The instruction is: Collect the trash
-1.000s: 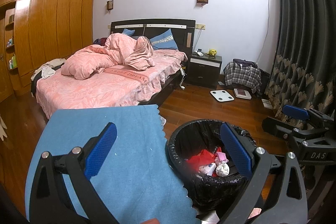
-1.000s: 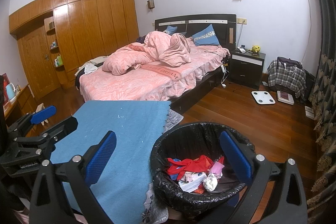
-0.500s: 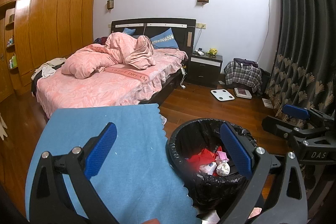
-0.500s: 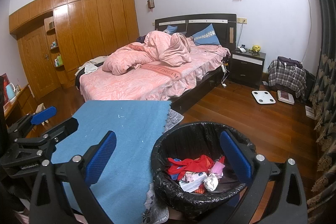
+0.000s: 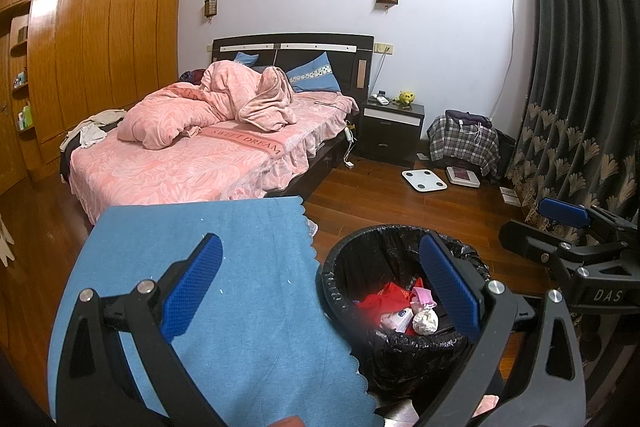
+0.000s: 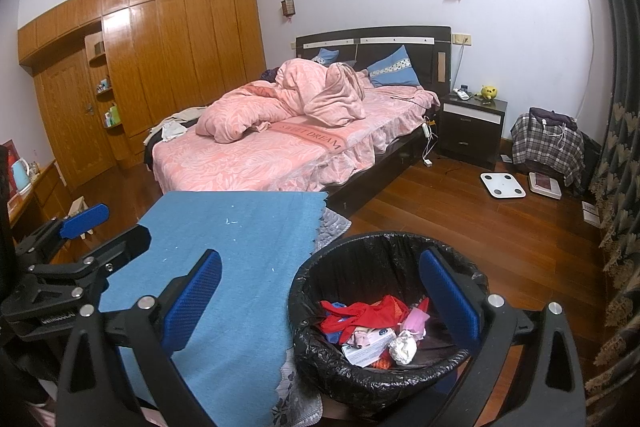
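A black-lined trash bin (image 5: 340, 271) (image 6: 304, 279) stands on the wooden floor beside a blue cloth-covered table (image 5: 240, 267) (image 6: 248, 239). It holds red wrappers (image 6: 360, 315), a crumpled white paper ball (image 5: 425, 321) (image 6: 402, 345) and other scraps. My left gripper (image 5: 320, 287) is open and empty, held above the table edge and bin. My right gripper (image 6: 320, 291) is open and empty, over the bin's near rim. The right gripper also shows at the right of the left wrist view (image 5: 568, 227), and the left gripper at the left of the right wrist view (image 6: 80, 227).
A bed with a pink quilt (image 5: 208, 131) (image 6: 280, 123) stands behind the table. A dark nightstand (image 5: 392, 127), a plaid-covered bundle (image 5: 464, 143) and white floor scales (image 5: 424, 181) lie at the back right. Dark curtains (image 5: 580, 87) hang on the right. Wooden wardrobes (image 6: 160, 67) line the left wall.
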